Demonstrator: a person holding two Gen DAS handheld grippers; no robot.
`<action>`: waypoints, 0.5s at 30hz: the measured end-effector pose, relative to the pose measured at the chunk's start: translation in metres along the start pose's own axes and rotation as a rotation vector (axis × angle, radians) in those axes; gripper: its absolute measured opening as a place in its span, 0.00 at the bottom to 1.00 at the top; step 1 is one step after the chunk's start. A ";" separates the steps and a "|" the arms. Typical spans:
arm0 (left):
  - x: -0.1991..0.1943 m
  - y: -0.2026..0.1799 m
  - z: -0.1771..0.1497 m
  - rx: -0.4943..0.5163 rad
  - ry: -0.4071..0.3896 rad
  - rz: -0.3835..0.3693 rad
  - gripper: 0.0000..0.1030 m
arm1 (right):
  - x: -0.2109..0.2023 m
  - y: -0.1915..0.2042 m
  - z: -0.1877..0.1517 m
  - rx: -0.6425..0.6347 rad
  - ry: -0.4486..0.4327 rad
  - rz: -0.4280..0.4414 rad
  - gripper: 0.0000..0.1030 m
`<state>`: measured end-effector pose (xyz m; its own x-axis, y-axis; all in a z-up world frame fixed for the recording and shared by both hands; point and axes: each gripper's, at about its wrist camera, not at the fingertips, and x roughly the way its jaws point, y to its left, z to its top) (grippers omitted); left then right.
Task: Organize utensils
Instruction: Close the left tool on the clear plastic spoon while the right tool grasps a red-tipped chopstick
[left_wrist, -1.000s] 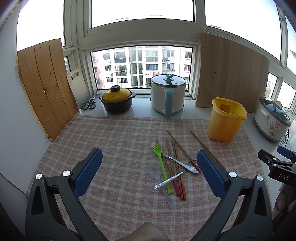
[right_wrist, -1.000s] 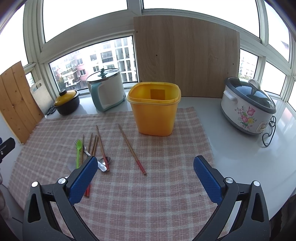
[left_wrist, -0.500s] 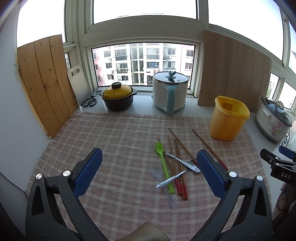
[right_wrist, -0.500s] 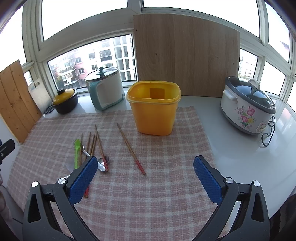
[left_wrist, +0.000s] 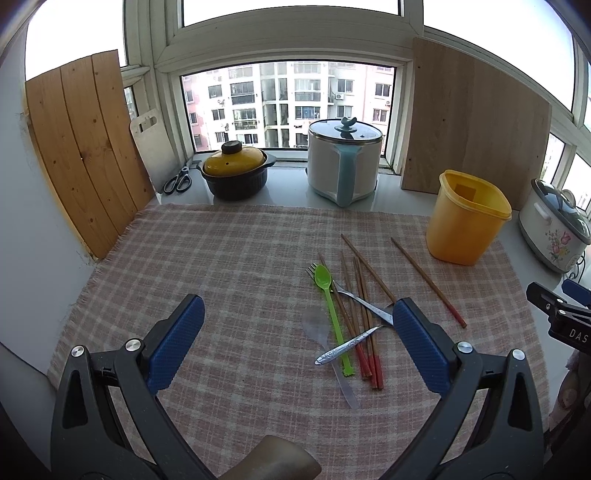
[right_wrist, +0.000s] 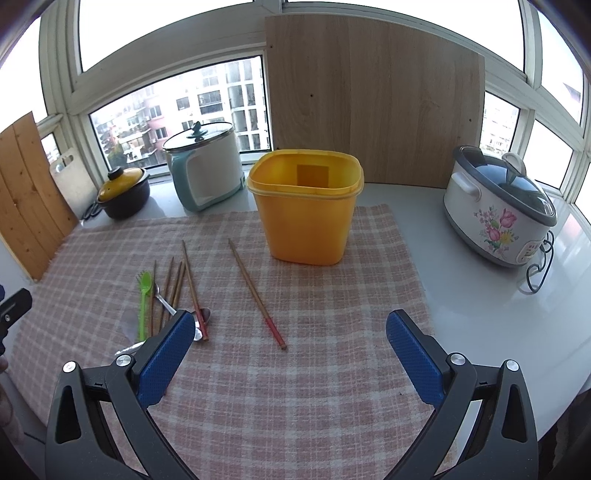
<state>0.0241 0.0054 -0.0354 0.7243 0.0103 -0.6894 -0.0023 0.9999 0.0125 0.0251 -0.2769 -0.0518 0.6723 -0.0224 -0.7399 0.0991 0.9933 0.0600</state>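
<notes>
We hold both tools above a checked cloth (left_wrist: 221, 266), and each stands with its jaws spread wide and nothing between them: the left gripper (left_wrist: 297, 328) nearest in its own view, the right gripper (right_wrist: 290, 341) likewise in the other. Just past the left one's fingers lies the pile of utensils: a green spoon (left_wrist: 330, 310), a clear spoon (left_wrist: 325, 343) beside it, a metal spoon (left_wrist: 349, 345) and a fork (left_wrist: 351, 295) crossing a bundle of chopsticks (left_wrist: 360, 314) with red ends. One lone chopstick (right_wrist: 256, 295) lies apart from the pile, on the side toward the yellow bin (right_wrist: 306, 206), which stands upright and open on the far part of the cloth. Beyond the cloth, on the white counter (right_wrist: 480, 306), we see a black pot (left_wrist: 236, 173) with a yellow lid, a white cooker (left_wrist: 345, 160), a flowered cooker (right_wrist: 498, 214), scissors (left_wrist: 179, 181) and wooden boards (right_wrist: 373, 99) leaning at the windows.
</notes>
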 end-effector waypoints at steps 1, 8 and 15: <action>0.002 0.001 -0.001 -0.003 0.007 0.002 1.00 | 0.001 -0.001 -0.001 -0.002 -0.001 0.002 1.00; 0.020 0.013 -0.008 -0.005 0.055 0.016 1.00 | 0.019 -0.003 0.001 -0.024 -0.008 0.046 1.00; 0.039 0.032 -0.017 -0.049 0.094 -0.080 0.85 | 0.037 -0.001 0.002 -0.076 -0.007 0.090 1.00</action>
<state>0.0408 0.0382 -0.0745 0.6554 -0.0707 -0.7519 0.0174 0.9968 -0.0785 0.0512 -0.2794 -0.0778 0.6812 0.0670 -0.7291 -0.0176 0.9970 0.0752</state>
